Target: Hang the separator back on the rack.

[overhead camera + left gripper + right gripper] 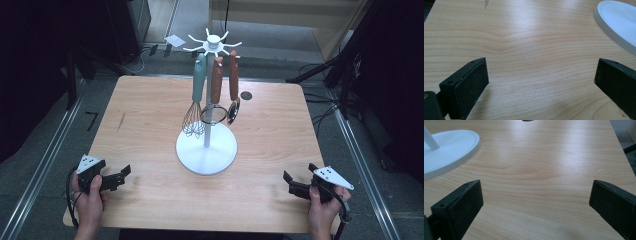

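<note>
Three utensils hung on the white rack (206, 150) at the desk's (150, 125) centre while the left claw (121, 174) at seven o'clock and right claw (290, 181) at five o'clock rested wide and empty, so hanging looked finished or unhooking must begin.

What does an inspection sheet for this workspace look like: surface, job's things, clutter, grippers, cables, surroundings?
Surface: wooden table, one dark streak near its left side.
Job's things: white rack at centre; whisk, ring tool and spoon hang from it.
Clutter: small dark disc on the table behind the rack.
Grippers: left gripper and right gripper both open, empty, at the near corners.
Cables: one cable trails from the left gripper; others on the floor.
Surroundings: grey floor, dark stands, white card.
</note>
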Demonstrator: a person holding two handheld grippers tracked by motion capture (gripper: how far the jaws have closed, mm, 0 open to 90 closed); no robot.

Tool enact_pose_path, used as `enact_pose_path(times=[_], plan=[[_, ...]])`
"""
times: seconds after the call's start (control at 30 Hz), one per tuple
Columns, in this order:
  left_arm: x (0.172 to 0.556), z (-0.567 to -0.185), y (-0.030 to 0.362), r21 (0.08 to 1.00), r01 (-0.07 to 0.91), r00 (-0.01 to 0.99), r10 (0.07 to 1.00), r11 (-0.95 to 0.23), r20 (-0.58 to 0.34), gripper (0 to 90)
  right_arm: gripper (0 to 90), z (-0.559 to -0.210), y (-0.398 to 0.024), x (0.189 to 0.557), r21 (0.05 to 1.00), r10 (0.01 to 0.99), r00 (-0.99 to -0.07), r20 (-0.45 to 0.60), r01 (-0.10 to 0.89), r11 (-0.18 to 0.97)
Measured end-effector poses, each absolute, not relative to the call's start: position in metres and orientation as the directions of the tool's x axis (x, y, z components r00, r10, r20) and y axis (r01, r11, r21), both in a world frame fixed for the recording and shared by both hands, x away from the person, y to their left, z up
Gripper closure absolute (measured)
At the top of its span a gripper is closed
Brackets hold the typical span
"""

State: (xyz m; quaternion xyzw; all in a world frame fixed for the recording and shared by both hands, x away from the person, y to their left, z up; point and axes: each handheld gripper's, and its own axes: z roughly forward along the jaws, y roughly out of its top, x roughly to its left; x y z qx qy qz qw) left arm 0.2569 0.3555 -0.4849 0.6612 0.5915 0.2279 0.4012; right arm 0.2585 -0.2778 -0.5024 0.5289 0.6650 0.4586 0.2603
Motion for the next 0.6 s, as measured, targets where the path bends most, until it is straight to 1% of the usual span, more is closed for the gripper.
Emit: enact_pose_path(times=[0.23,0.33,0.6], plan=[[0.257,-0.485,0.355,0.802,0.597,0.194,0.966,0.021,-0.169,0.0,0.0,-0.508,-0.291,0.252,0.871,0.953,-0.268,0.138,0.491,0.011],[0.257,-0.485,0.356,0.802,0.597,0.191,0.967,0.022,-0.169,0.0,0.0,-0.509,-0.298,0.248,0.869,0.955,-0.252,0.157,0.494,-0.013],[0.257,-0.485,0.355,0.802,0.597,0.185,0.968,0.025,-0.168,0.0,0.0,-0.509,-0.312,0.236,0.87,0.963,-0.217,0.16,0.493,-0.033]])
